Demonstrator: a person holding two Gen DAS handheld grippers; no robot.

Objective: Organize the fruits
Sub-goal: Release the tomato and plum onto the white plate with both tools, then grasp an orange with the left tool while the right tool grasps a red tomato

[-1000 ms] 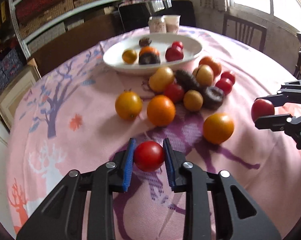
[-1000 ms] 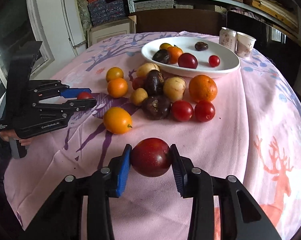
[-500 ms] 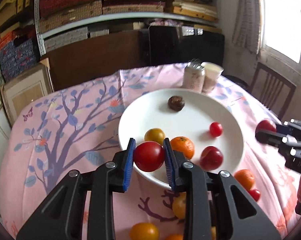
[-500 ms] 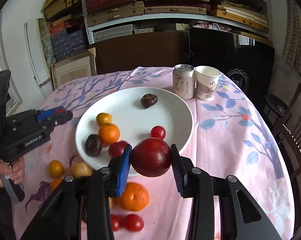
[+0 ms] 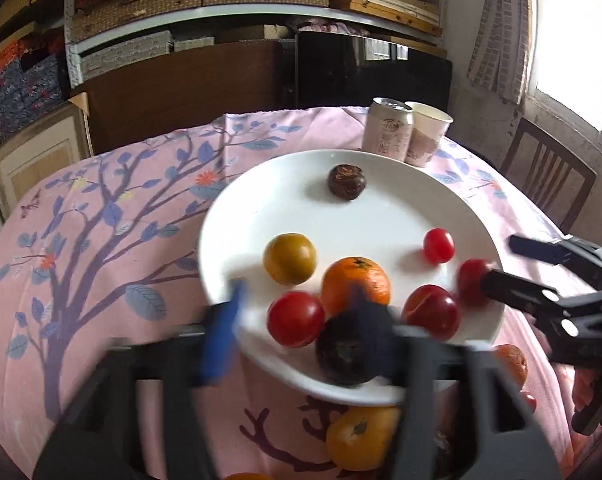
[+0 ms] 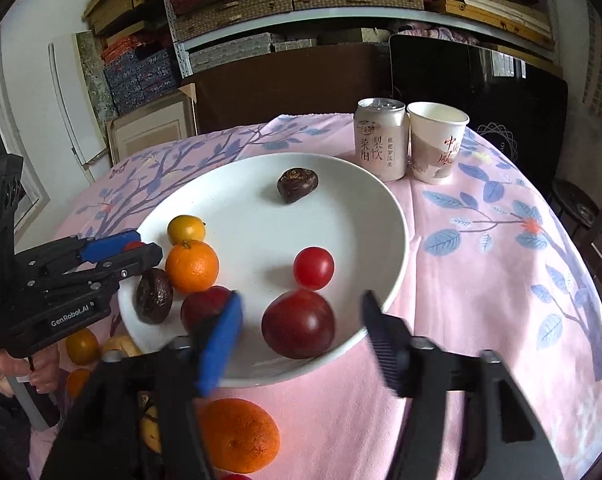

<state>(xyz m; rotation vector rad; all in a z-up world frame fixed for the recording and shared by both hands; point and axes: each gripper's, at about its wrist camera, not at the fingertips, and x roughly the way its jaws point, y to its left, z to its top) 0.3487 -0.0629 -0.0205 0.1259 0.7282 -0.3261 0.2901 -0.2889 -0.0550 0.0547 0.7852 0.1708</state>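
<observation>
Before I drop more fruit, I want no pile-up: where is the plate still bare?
The white plate is bare across its middle and right, between the wrinkled dark fruit and the small red tomato. Crowded: the near-left rim around the orange.

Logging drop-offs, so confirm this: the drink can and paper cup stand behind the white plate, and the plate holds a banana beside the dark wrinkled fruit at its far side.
Wrong on one point: no banana is there. The dark wrinkled fruit lies alone at the far side of the white plate, as the right wrist view shows. The drink can and paper cup do stand behind the plate.
</observation>
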